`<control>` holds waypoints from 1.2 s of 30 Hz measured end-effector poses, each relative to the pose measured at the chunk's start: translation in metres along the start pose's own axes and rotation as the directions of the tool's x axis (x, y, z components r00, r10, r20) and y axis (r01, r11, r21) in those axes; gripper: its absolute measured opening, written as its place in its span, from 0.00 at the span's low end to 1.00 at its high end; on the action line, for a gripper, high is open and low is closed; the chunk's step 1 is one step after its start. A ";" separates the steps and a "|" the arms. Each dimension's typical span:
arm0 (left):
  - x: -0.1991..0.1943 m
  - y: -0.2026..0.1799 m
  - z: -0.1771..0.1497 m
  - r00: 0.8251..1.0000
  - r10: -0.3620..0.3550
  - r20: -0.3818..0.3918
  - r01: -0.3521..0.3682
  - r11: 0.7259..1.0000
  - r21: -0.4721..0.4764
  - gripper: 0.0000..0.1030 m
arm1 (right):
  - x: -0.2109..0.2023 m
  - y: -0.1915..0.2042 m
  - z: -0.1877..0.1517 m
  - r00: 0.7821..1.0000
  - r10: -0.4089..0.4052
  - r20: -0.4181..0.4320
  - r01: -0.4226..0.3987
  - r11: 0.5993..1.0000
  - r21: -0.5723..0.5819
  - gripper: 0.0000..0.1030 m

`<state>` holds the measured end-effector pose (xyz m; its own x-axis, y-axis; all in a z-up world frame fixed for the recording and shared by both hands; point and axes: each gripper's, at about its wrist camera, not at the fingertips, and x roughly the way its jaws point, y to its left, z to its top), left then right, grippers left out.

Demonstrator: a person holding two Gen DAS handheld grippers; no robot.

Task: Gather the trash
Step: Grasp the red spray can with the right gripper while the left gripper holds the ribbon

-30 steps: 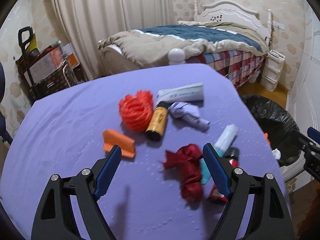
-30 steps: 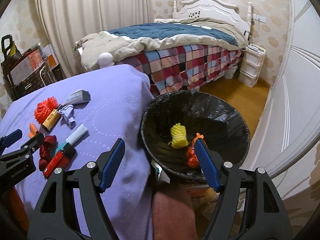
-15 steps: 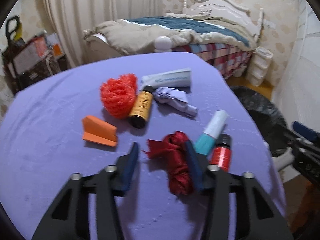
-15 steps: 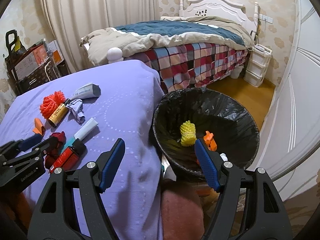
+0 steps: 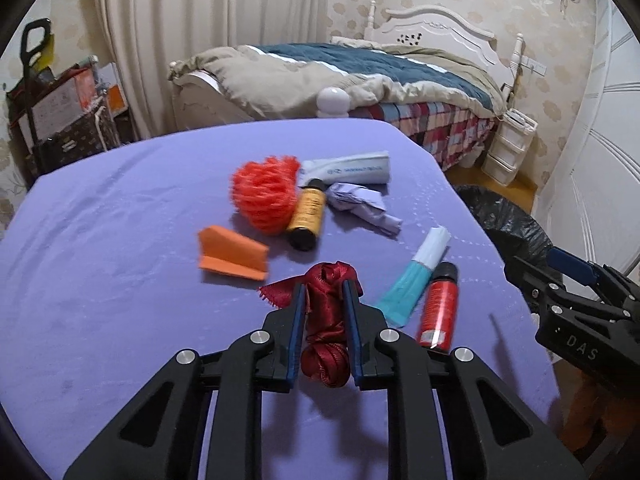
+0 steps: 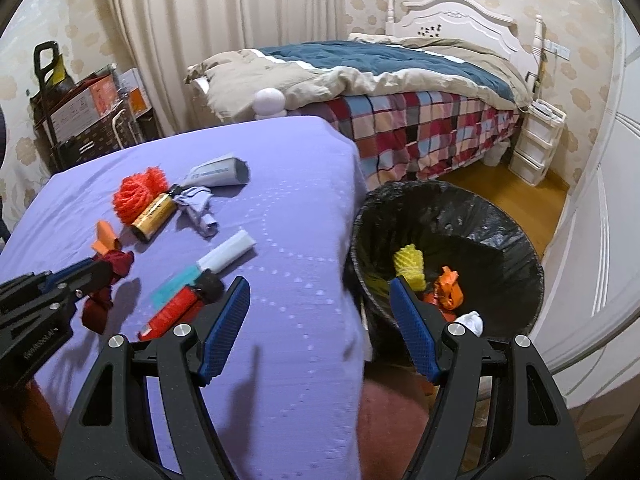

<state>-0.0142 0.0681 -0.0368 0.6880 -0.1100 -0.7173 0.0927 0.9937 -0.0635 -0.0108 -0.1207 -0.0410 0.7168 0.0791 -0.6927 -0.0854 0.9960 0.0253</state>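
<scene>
Red ribbon (image 5: 325, 320) is clamped in the left hand-held gripper (image 5: 323, 300), right hand-held gripper (image 6: 318, 312) open; bin (image 6: 500, 216) part-filled, much litter remains.

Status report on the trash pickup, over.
Left gripper shut on dark red ribbon. Right gripper open, empty. Trash bin beside the table, path clear.

red ribbon bundle (image 5: 325, 322): its sides are covered by the left gripper's (image 5: 323, 294) blue pads; from the right wrist view the gripper covers its middle.
red bottle (image 6: 173, 312): lower end hidden behind the right gripper's (image 6: 320, 296) finger.
white tube print (image 5: 352, 168): too small to read.
trash bin (image 5: 508, 216): only its rim edge shows in the left wrist view; in the other, the near wall is cut off by a finger.
orange wrapper (image 6: 105, 236): partly hidden behind the ribbon.
</scene>
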 end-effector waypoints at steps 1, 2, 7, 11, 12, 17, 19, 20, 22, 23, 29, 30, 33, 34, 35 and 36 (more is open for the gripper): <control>-0.003 0.004 -0.002 1.000 0.012 0.002 -0.012 1.000 -0.001 0.19 | 0.000 0.003 0.000 1.000 0.004 -0.001 -0.004 1.000 -0.005 0.68; -0.004 0.008 -0.003 1.000 0.020 0.000 -0.020 1.000 -0.003 0.19 | 0.000 0.007 0.000 1.000 0.009 0.000 -0.009 1.000 -0.012 0.68; -0.010 0.035 -0.013 0.997 0.075 -0.010 -0.076 0.996 -0.044 0.19 | 0.000 0.027 0.002 0.999 0.047 -0.004 -0.047 0.998 -0.041 0.69; -0.009 0.051 -0.019 0.994 0.108 -0.015 -0.109 0.992 -0.071 0.19 | 0.005 0.044 0.000 0.996 0.081 -0.026 -0.082 0.995 -0.056 0.68; -0.008 0.054 -0.020 0.994 0.109 -0.019 -0.110 0.991 -0.076 0.19 | 0.008 0.050 0.000 0.995 0.090 -0.034 -0.092 0.994 -0.062 0.68; -0.008 0.061 -0.026 0.992 0.126 -0.016 -0.127 0.988 -0.090 0.46 | 0.017 0.065 -0.004 0.994 0.092 -0.064 -0.097 0.991 -0.089 0.68; -0.009 0.062 -0.028 0.992 0.129 -0.006 -0.129 0.988 -0.089 0.59 | 0.019 0.065 -0.005 0.994 0.085 -0.075 -0.092 0.992 -0.091 0.68; -0.010 0.063 -0.029 0.992 0.127 -0.004 -0.127 0.988 -0.091 0.62 | 0.020 0.065 -0.005 0.993 0.082 -0.081 -0.089 0.992 -0.091 0.67; -0.009 0.064 -0.029 0.992 0.122 -0.014 -0.122 0.988 -0.090 0.67 | 0.021 0.065 -0.005 0.993 0.081 -0.091 -0.089 0.992 -0.093 0.62; -0.008 0.065 -0.030 0.992 0.121 -0.020 -0.122 0.988 -0.091 0.70 | 0.021 0.065 -0.006 0.992 0.078 -0.097 -0.087 0.992 -0.097 0.61; -0.006 0.071 -0.030 0.994 0.104 -0.040 -0.108 0.987 -0.122 0.70 | 0.025 0.061 -0.010 0.988 0.080 -0.130 -0.093 0.991 -0.099 0.49; -0.005 0.072 -0.030 0.994 0.100 -0.046 -0.105 0.986 -0.127 0.70 | 0.025 0.061 -0.009 0.988 0.082 -0.132 -0.095 0.991 -0.098 0.49; -0.004 0.073 -0.030 0.994 0.093 -0.054 -0.099 0.987 -0.130 0.70 | 0.025 0.062 -0.007 0.989 0.079 -0.123 -0.092 0.990 -0.103 0.49; -0.003 0.072 -0.030 0.994 0.093 -0.058 -0.100 0.987 -0.128 0.68 | 0.026 0.062 -0.006 0.989 0.079 -0.121 -0.092 0.990 -0.104 0.49; -0.002 0.072 -0.030 0.994 0.092 -0.059 -0.099 0.987 -0.127 0.63 | 0.026 0.062 -0.005 0.990 0.080 -0.119 -0.093 0.990 -0.106 0.49; -0.002 0.071 -0.031 0.994 0.089 -0.064 -0.097 0.988 -0.123 0.60 | 0.027 0.063 -0.005 0.990 0.080 -0.119 -0.093 0.990 -0.108 0.47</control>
<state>-0.0307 0.1399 -0.0613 0.6461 -0.0191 -0.7630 -0.0639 0.9948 -0.0790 -0.0004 -0.0564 -0.0618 0.6201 0.1533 -0.7694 -0.2261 0.9740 0.0118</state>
